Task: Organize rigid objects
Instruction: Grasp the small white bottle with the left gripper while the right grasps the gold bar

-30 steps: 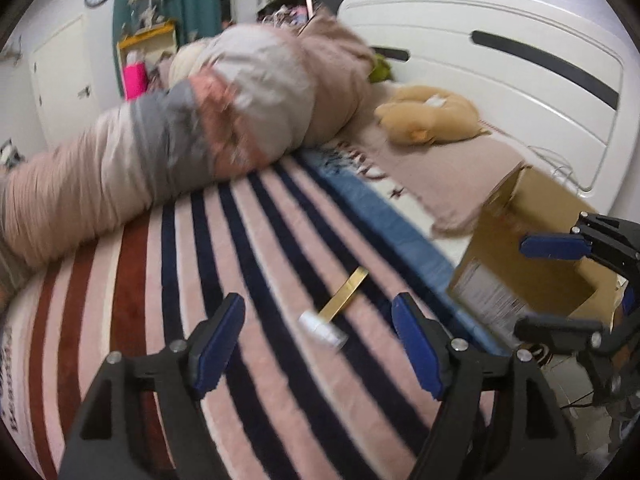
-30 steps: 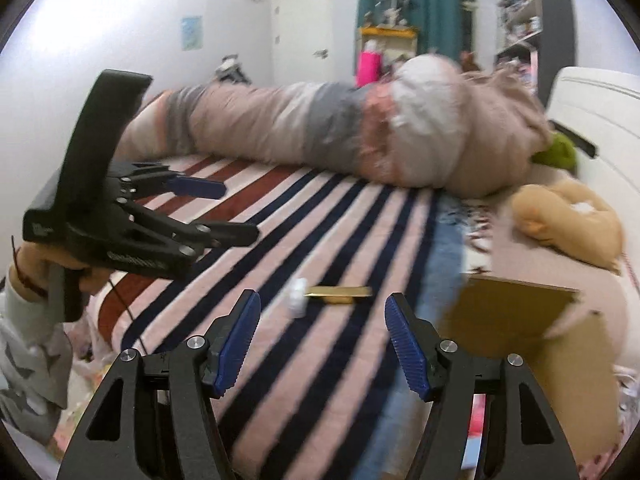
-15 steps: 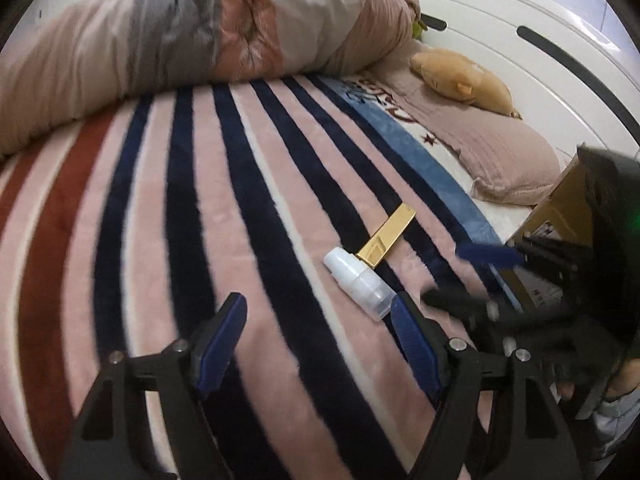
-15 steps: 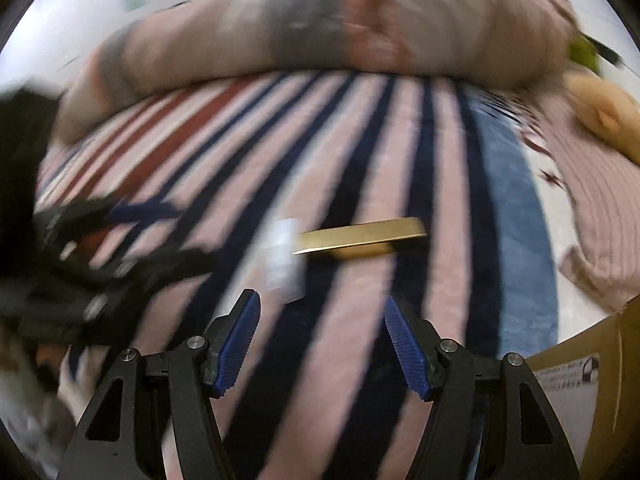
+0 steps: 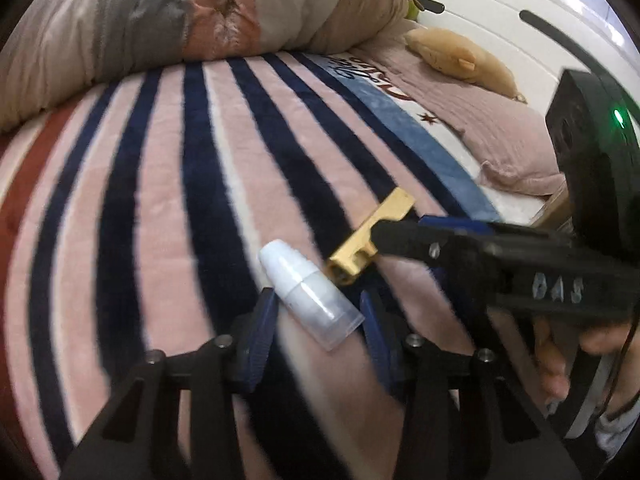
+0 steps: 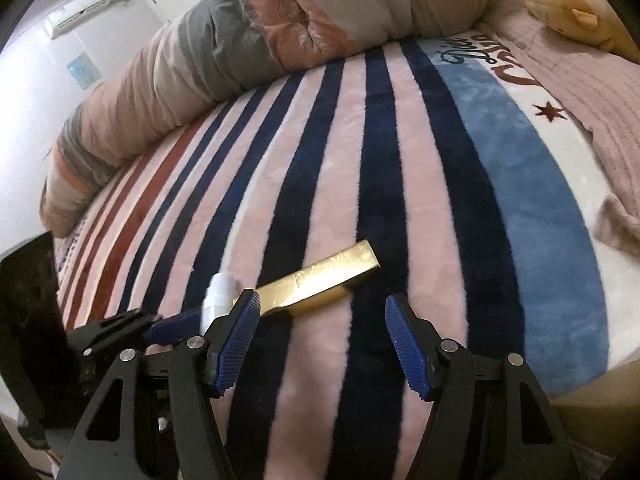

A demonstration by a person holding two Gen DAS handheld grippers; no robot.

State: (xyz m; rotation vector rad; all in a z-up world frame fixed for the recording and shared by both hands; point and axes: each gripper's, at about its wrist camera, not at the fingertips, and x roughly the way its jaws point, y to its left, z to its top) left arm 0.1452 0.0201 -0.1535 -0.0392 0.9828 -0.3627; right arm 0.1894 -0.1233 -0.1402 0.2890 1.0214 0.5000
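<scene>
The left tool (image 5: 316,320) straddles the white bottle (image 5: 308,292) lying mid-bed on the striped blanket (image 5: 168,184), fingers apart, likely lining up a grasp. The right tool (image 6: 322,340), also apart, hovers over the gold bar (image 6: 320,276) just beside it.

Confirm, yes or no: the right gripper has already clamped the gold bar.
No: the right gripper is open, short of the gold bar lying on the striped blanket.

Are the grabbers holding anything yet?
Not yet. The left hand-held gripper straddles the white bottle's wide end, jaws open. The right hand-held gripper holds nothing.
</scene>
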